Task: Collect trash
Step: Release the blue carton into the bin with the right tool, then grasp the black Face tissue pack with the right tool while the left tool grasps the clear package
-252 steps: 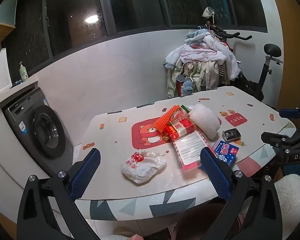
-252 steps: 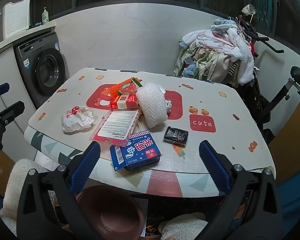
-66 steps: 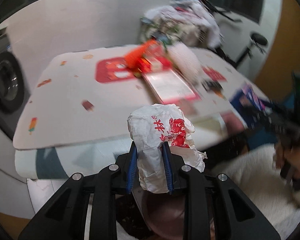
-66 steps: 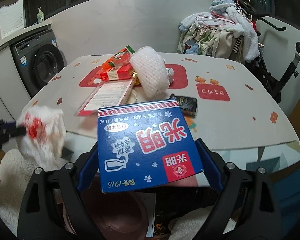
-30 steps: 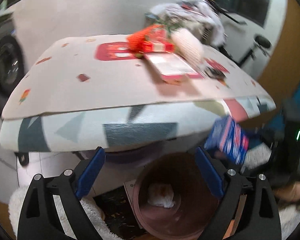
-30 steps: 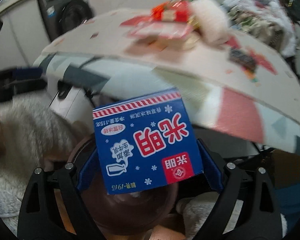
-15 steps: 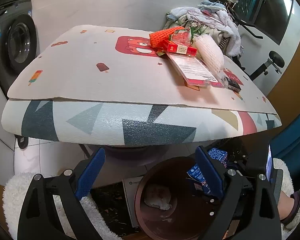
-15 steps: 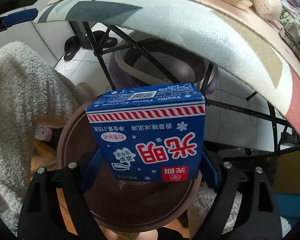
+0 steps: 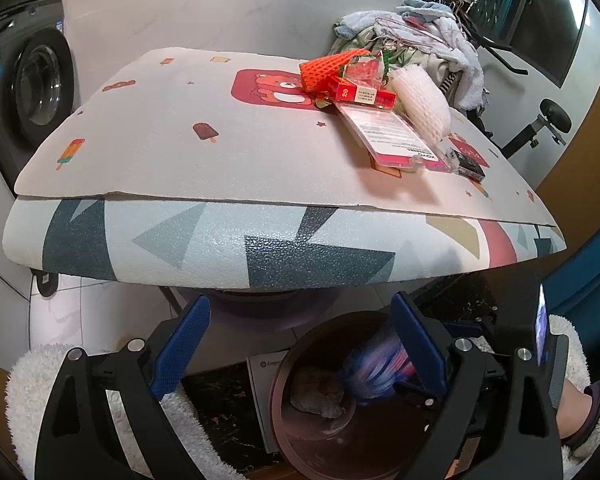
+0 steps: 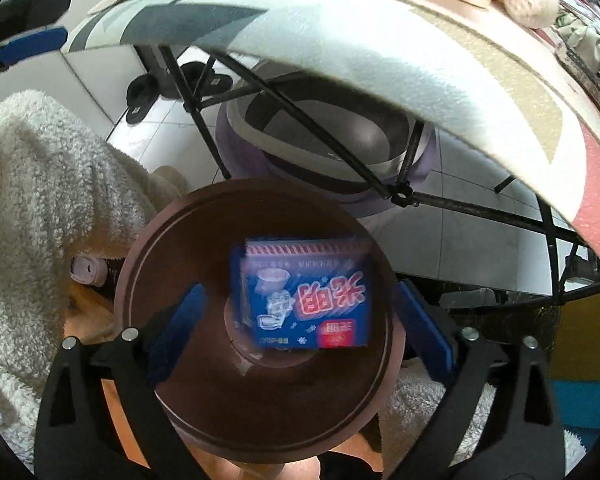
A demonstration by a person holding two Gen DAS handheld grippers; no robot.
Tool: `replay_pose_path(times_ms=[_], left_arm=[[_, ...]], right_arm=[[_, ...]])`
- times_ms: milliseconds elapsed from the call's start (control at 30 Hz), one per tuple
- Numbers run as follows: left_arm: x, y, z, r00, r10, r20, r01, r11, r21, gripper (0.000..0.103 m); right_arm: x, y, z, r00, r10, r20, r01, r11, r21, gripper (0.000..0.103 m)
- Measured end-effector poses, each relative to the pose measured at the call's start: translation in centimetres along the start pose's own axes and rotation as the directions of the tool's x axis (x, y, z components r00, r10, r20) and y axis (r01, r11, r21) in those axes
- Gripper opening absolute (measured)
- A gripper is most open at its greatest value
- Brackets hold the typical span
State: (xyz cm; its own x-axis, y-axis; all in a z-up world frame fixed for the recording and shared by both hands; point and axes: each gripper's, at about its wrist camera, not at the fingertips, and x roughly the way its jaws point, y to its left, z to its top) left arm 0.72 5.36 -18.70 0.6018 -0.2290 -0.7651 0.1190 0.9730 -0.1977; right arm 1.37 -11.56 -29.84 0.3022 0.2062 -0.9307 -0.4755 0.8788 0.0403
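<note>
Now, our read of this moment:

Right gripper [image 10: 300,332]: we see its jaws spread wide and just opened further, nothing pressed between the pads; it points steeply down over the bin [image 10: 140,264].

Box [image 10: 306,294]: blurred, below and beyond the pads, inside the bin's mouth; we judge it released and dropping. Its printed face looks up at us, long side running across the jaw line.

Left gripper [image 9: 300,344]: jaws apart and empty, aimed down at the table [image 9: 260,240] edge with the bin [image 9: 278,380] beneath.

Bag [image 9: 318,392]: a crumpled pale wad low in the bin, beside the blue blur of the box [image 9: 374,372].

Trash left: red pack [image 9: 360,94], orange net [image 9: 324,70], pink card [image 9: 392,136], foam sleeve [image 9: 422,98] and a dark packet [image 9: 470,166], all toward the far right of the tabletop.

Key relation: that heap lies up and forward-right of both grippers, over the table lip. The pink card's long axis runs toward us, its near end closest to the edge. We judge the right hand nearer to the dark packet, the left to the card.

Risk: the table edge overhangs the bin, so we must rise clear first.
</note>
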Motion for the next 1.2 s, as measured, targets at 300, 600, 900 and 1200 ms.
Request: replay_pose_path(times_ms=[300, 600, 900, 1200], left_arm=[[-0.1, 0.1, 0.0, 1.0, 0.003, 0.009, -0.003, 1.0, -0.003, 0.089], [-0.2, 0.0, 0.1, 1.0, 0.006, 0.015, -0.006, 1.0, -0.004, 0.089], [-0.3, 0.1, 0.3, 1.0, 0.003, 0.018, -0.002, 1.0, -0.007, 0.089], [-1.2, 1.4, 2.0, 0.998, -0.011, 0.066, 0.014, 0.999, -0.051, 0.089]], right_arm=[[-4.2, -1.6, 0.2, 0.978, -0.052, 0.2, 0.042, 0.998, 0.056, 0.097], [-8.0, -4.5, 0.2, 0.918, -0.159, 0.364, 0.092, 0.977, 0.194, 0.097], [-9.0, -6.5, -0.4, 0.887, -0.158, 0.434, 0.034, 0.959, 0.28, 0.097], [-11.9, -8.7, 0.1, 0.854, -0.256, 0.453, 0.097, 0.933, 0.346, 0.097]])
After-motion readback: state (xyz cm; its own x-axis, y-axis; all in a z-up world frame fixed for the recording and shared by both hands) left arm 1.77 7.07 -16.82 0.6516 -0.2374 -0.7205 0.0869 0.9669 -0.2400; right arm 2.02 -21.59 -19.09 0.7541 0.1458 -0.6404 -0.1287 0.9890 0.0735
